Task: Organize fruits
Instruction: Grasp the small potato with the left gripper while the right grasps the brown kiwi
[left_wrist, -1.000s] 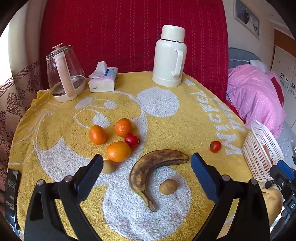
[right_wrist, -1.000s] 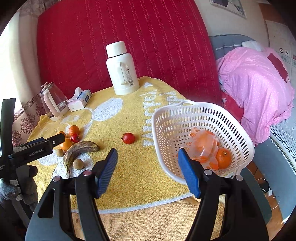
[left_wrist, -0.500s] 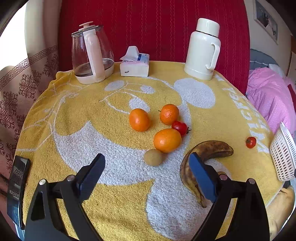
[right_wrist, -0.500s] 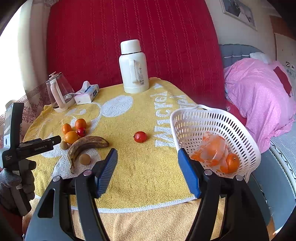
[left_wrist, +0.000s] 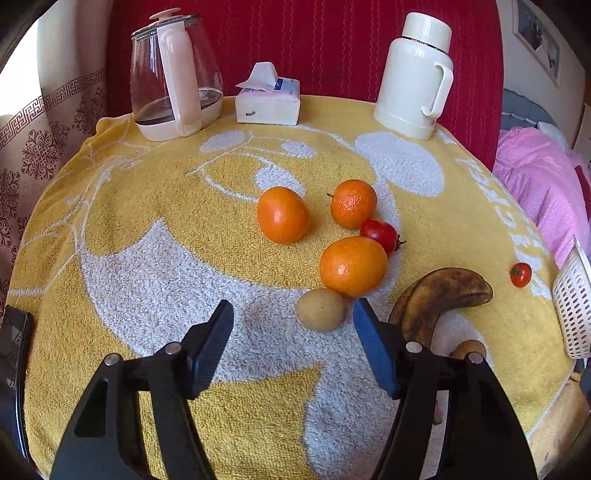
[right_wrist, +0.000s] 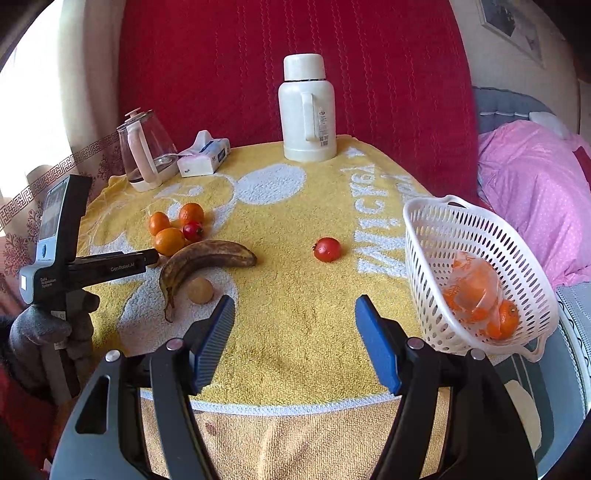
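Yellow terry towel (left_wrist: 147, 229) covers the tabletop, and the banana (right_wrist: 201, 258) is my landmark. My left gripper (left_wrist: 291, 332) hangs low just left of it, fingers (left_wrist: 212, 343) spread wide apart and empty, a small tan fruit (left_wrist: 320, 309) sitting just ahead between the tips. Touching that fruit on its far side is the nearest orange (left_wrist: 352, 266); two more oranges (left_wrist: 282, 214) and a red tomato (left_wrist: 380, 234) cluster beyond the banana's left end. A second tan fruit (right_wrist: 199, 290) lies in the banana's curve. A lone tomato (right_wrist: 327, 249) sits well right of the banana. My right gripper (right_wrist: 294, 336) hovers near the tabletop's front edge, fingers (right_wrist: 376, 350) open and gripping nothing. The white basket (right_wrist: 436, 229) stands far right of the banana, tilted, with bagged oranges (right_wrist: 476, 291) inside. Kettle (left_wrist: 173, 74), tissue box (left_wrist: 267, 99) and thermos (left_wrist: 417, 70) line the back.
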